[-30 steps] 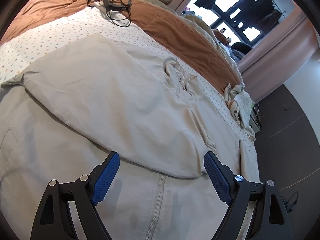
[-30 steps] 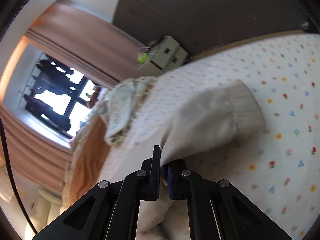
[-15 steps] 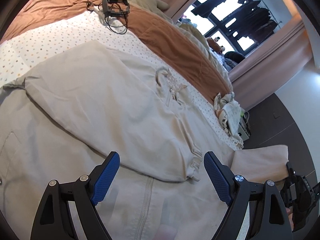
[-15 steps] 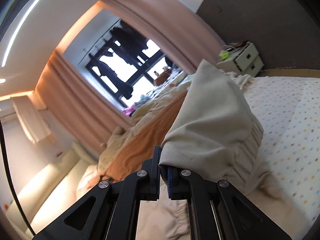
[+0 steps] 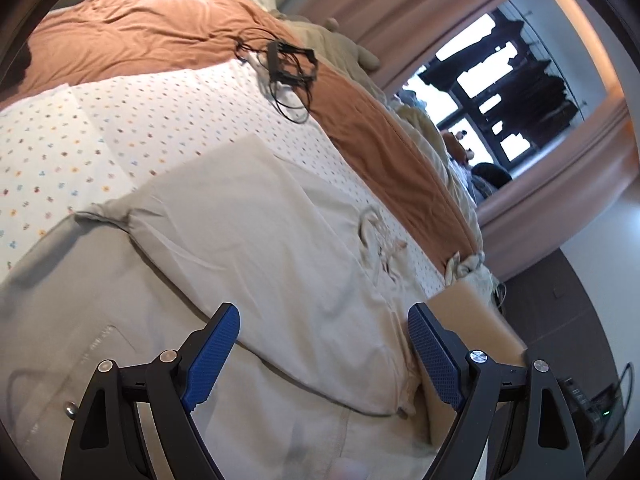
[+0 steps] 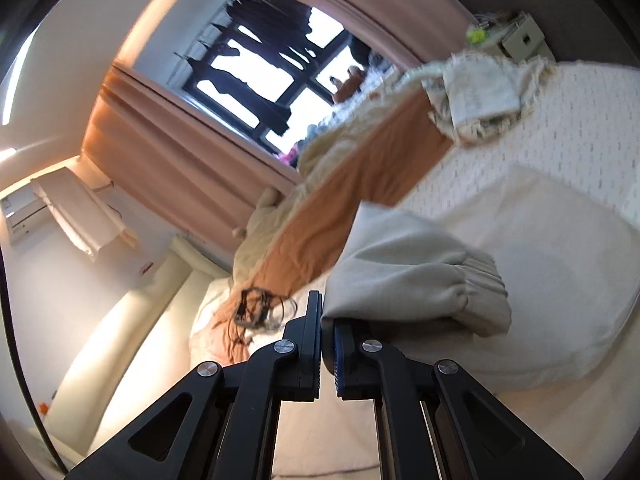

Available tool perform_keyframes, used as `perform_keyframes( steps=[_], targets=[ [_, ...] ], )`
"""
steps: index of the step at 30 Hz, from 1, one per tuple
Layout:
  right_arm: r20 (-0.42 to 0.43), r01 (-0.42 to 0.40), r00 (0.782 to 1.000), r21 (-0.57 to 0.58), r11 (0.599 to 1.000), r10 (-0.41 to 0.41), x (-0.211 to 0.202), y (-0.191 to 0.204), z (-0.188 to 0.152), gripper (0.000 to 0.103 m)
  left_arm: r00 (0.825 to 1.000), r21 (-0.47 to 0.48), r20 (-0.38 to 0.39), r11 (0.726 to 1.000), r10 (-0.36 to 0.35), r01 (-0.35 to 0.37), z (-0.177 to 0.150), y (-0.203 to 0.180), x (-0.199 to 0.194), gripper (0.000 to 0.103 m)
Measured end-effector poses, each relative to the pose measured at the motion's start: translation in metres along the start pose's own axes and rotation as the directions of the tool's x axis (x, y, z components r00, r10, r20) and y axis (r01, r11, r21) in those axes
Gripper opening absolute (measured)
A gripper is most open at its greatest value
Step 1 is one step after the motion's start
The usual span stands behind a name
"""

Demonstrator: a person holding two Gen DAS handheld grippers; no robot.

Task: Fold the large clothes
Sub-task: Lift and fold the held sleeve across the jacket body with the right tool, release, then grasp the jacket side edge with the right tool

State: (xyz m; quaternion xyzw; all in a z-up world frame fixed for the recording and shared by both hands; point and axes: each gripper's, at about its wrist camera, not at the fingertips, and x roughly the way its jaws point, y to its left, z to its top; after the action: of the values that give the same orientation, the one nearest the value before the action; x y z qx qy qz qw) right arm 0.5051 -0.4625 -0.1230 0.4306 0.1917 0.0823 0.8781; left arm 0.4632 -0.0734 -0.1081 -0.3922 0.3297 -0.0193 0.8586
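A large beige jacket lies spread on the bed, its one sleeve folded across the body, a zipper running down the front. My left gripper hovers open just above the jacket, nothing between its blue pads. My right gripper is shut on the other sleeve, pinched near the elastic cuff, which hangs lifted above the jacket body. That raised sleeve shows in the left wrist view behind the right finger.
The bed has a dotted white sheet and an orange blanket along its far side. A black cable bundle lies on the blanket's edge. A folded pale cloth sits near a small nightstand. Curtains frame a window.
My right gripper has carried the sleeve up off the sheet and swung it over the jacket body. The left gripper drifted sideways and stayed open; the raised sleeve came nearer its right finger.
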Motion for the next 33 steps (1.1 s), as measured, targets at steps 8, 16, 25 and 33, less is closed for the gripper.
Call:
perform_keyframes(
  steps=[8,16,25,33],
  targets=[
    [-0.219,0.101,0.97,-0.029,0.994,-0.105,0.064,-0.013,-0.057,0.008,0.999,-0.042,-0.031,0.999,-0.01,0.009,0.014,0.017,0.004,0.087],
    [-0.431,0.162,0.89,-0.014,0.987,-0.152,0.082,-0.029,-0.095,0.067,0.999,-0.049,-0.041,0.998,-0.033,0.031,0.013,0.018,0.005,0.087],
    [-0.256,0.228,0.953,0.243,0.943,-0.165,0.001,-0.093,-0.053,0.067,0.998,0.032,-0.059,0.999,-0.014,0.016,0.003,0.0,0.013,0.087],
    [-0.107,0.259,0.966,0.369,0.893,-0.236,-0.061,-0.143,-0.011,0.067,0.991,0.26,-0.131,0.965,0.001,0.033,-0.033,-0.047,0.034,0.087]
  ],
)
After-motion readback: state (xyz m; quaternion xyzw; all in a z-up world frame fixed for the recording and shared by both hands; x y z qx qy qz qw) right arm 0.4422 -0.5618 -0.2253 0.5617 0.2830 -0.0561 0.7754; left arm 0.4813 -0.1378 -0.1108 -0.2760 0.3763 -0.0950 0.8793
